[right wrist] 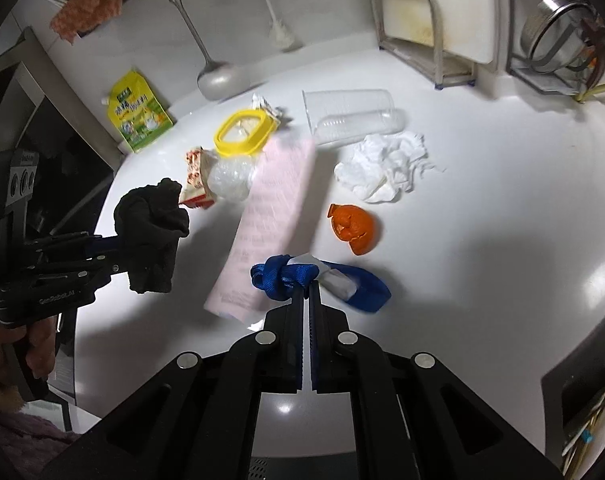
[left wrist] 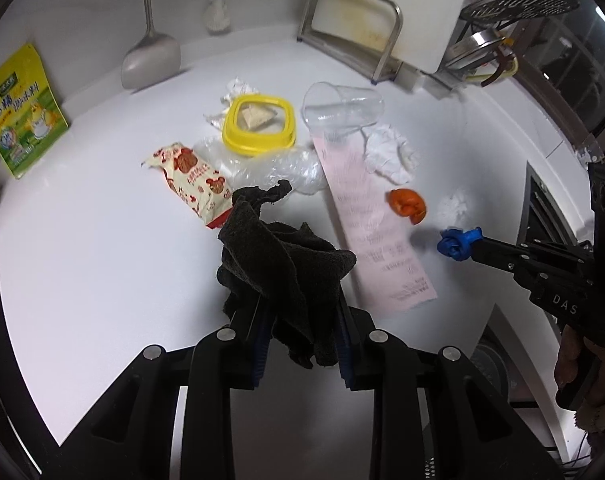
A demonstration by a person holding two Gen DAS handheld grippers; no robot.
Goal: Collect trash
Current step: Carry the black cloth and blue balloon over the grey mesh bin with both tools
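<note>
Gripping a black cloth (left wrist: pixel 286 264) in my left gripper (left wrist: pixel 298 316): fingers clamped on its bunched folds, cloth lifted off the counter (left wrist: pixel 82 260), loose ends drooping between the fingers. From the right wrist view that gripper (right wrist: pixel 142 256) reaches in level from the left, my hand (right wrist: pixel 6 344) wrapped on its handle.

Right gripper (right wrist: pixel 307 292) pinched nearly closed on a blue strap (right wrist: pixel 282 276); the knotted end sits at the fingertips, the rest trails right over a white scrap (right wrist: pixel 338 280). From the left wrist view this gripper (left wrist: pixel 478 246) comes in low from the right, the strap (left wrist: pixel 458 244) bunched at its tip, just above the counter.

Trash spread beyond: pink receipt (right wrist: pixel 270 220) lying lengthwise, its near end just beside the strap. Orange peel (right wrist: pixel 354 228) right of the receipt, apart from it. Crumpled tissue (right wrist: pixel 386 172) farther back. Clear cup (right wrist: pixel 350 120) on its side at the receipt's far end. Yellow-rimmed lid (right wrist: pixel 242 132), crumpled clear plastic (right wrist: pixel 230 180) and snack wrapper (right wrist: pixel 196 178) clustered left of the receipt. Green-yellow pouch (right wrist: pixel 138 120) leans at the back left.
</note>
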